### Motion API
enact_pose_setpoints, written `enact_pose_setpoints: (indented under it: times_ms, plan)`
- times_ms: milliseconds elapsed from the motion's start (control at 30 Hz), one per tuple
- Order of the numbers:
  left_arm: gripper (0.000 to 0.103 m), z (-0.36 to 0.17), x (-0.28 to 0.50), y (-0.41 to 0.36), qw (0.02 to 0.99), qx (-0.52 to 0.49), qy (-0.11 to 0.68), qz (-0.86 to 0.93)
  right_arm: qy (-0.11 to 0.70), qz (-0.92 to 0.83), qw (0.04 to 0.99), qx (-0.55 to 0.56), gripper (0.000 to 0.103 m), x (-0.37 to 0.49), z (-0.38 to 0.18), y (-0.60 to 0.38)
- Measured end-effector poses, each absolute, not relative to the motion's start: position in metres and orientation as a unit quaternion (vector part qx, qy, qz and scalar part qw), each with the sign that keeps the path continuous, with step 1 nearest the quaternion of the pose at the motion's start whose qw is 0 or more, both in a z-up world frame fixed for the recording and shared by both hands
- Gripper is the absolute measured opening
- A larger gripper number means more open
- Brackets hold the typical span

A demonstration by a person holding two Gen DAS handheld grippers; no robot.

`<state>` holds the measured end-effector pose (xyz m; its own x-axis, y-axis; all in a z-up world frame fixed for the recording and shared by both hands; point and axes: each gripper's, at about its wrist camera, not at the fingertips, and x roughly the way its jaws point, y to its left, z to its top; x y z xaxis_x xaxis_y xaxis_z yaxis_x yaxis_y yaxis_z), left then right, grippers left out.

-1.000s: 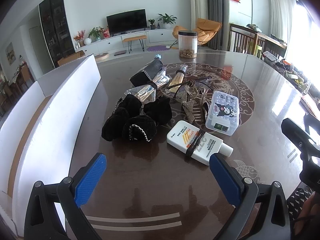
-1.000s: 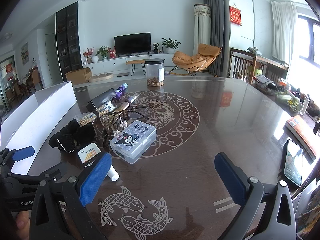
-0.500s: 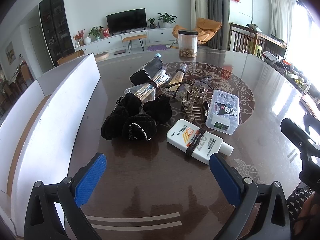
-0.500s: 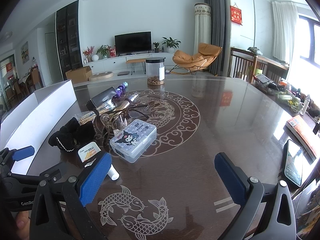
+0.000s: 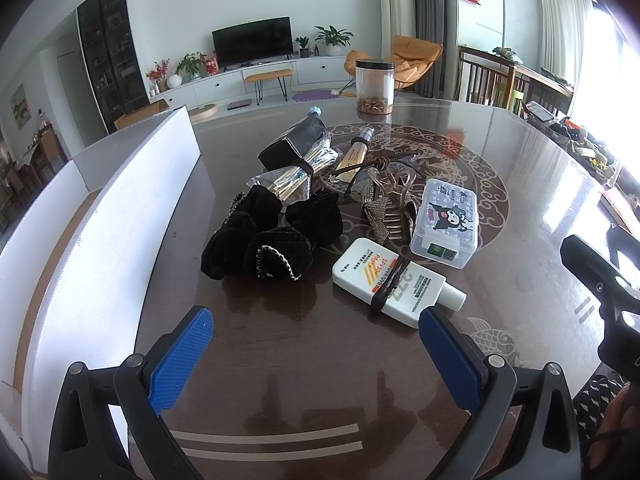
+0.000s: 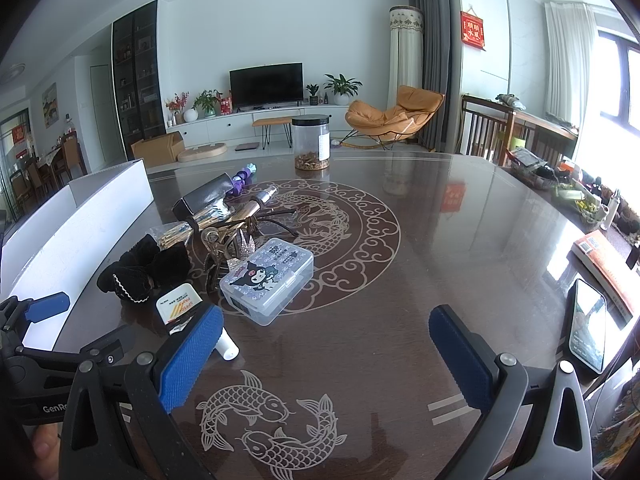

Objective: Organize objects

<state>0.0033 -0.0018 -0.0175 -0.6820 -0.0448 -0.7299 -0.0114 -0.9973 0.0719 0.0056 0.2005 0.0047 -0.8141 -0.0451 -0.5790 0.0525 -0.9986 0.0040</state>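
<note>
The left tool point(image 5: 316, 344) hangs low over the near edge of the table point(image 5: 304, 392) with its blue pads spread wide and nothing between them; it faces the pile squarely, which suits a first pick from the closest items. The right tool point(image 6: 326, 346) is likewise spread and empty, held further right over the fish inlay, apparently waiting its turn.

The things to be organized lie bunched near the table's middle-left: a white sunscreen tube point(image 5: 390, 282) with a black band round it lies nearest the left tool, just ahead of its right pad; black scrunchies point(image 5: 272, 240) sit beside it to the left; a clear box point(image 5: 446, 224) with a cartoon sticker lies just behind the tube; hair claws point(image 5: 386, 208) rest between scrunchies and box; further back lie a foil packet point(image 5: 292, 176), a black box point(image 5: 294, 144) and a gold tube point(image 5: 354, 156). A long white tray point(image 5: 92, 216) runs along the left edge, open side up; it is probably where the items are meant to go, and its near wall stands between the pile and its inside, so anything carried must be lifted over it.

A jar point(image 5: 374, 86) stands well apart at the far side; a phone point(image 6: 586, 330) and a book point(image 6: 602, 264) lie at the right edge, clear of the work. The items touch and overlap, so pulling one could drag a neighbour, the cords around the claws especially.
</note>
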Motion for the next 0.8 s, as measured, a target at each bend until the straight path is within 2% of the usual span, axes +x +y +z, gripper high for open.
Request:
enact_pose_setpoints:
  times_ms: [800]
  plan:
    - [0.103, -0.0193, 0.0032, -0.0005, 0.008, 0.401, -0.034, -0.915, 0.006, -0.952, 0.026, 0.304, 0.103, 0.0057, 0.0048, 0.2004]
